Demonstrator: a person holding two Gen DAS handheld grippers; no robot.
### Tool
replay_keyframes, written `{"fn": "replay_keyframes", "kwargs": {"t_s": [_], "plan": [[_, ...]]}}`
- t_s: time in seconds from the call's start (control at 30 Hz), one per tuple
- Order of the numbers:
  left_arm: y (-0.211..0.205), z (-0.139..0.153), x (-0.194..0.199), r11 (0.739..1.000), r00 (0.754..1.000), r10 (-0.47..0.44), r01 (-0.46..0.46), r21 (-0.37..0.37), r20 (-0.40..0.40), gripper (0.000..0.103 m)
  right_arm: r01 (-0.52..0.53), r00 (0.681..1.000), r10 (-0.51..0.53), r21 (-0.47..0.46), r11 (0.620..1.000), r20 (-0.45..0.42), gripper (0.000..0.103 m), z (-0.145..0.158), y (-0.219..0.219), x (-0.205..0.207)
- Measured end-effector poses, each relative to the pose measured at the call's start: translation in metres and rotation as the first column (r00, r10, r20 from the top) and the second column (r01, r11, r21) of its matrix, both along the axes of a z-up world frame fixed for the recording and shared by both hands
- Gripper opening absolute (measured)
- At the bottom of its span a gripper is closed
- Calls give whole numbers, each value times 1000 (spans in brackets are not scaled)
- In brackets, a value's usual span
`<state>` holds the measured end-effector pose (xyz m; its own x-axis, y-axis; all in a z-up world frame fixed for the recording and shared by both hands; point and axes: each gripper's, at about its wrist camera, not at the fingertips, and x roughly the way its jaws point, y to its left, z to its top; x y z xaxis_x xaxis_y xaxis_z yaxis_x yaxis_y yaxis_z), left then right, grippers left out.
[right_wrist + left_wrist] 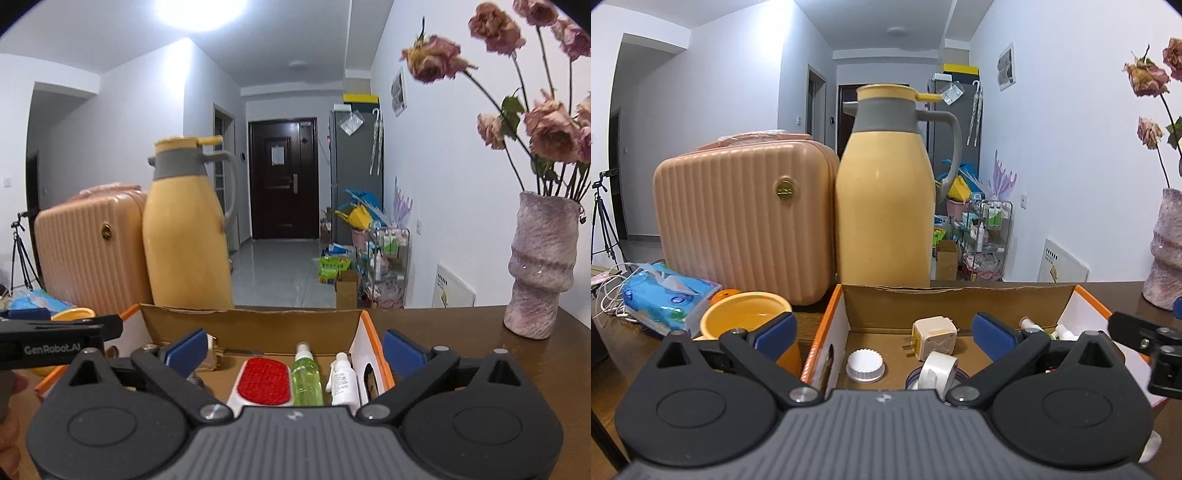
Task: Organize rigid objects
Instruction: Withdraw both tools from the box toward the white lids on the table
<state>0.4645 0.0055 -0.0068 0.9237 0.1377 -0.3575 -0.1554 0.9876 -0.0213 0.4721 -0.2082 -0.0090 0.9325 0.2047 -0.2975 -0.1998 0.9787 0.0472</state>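
An open cardboard box with orange edges [827, 325] [373, 332] sits on the dark wooden table. In the left wrist view it holds a white ribbed cap [866, 365], a beige plug adapter [932, 338] and a roll of white tape [938, 371]. In the right wrist view it holds a red-faced brush [263, 382], a green spray bottle [306, 376] and a small white bottle [343, 378]. My left gripper [884, 334] stands open over the box's left half, nothing between its pads. My right gripper [293, 350] stands open over the right half, also empty.
A yellow thermos jug [884, 206] and a pink ribbed case [744, 221] stand behind the box. A yellow mug [746, 321] and a blue tissue pack [668, 295] lie to the left. A pink vase of dried flowers [541, 266] stands at the right.
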Motion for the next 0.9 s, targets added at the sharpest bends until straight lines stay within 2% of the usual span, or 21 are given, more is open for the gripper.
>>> {"fn": "replay_keyframes", "kwargs": {"t_s": [0.2,0.5,0.9], "plan": [[8,2,-25,1000,1000,9,-9,-5,17,103,-4,999,3,16,1000,52,101,3,-3,-33],[20,2,-71,1000,999,19,-19,4,39,103,-12,993,13,-13,1000,113,101,-1,0,-83],[20,-4,-135,999,999,-22,21,27,38,103,-54,994,58,-44,998,93,101,-19,12,-144]]}}
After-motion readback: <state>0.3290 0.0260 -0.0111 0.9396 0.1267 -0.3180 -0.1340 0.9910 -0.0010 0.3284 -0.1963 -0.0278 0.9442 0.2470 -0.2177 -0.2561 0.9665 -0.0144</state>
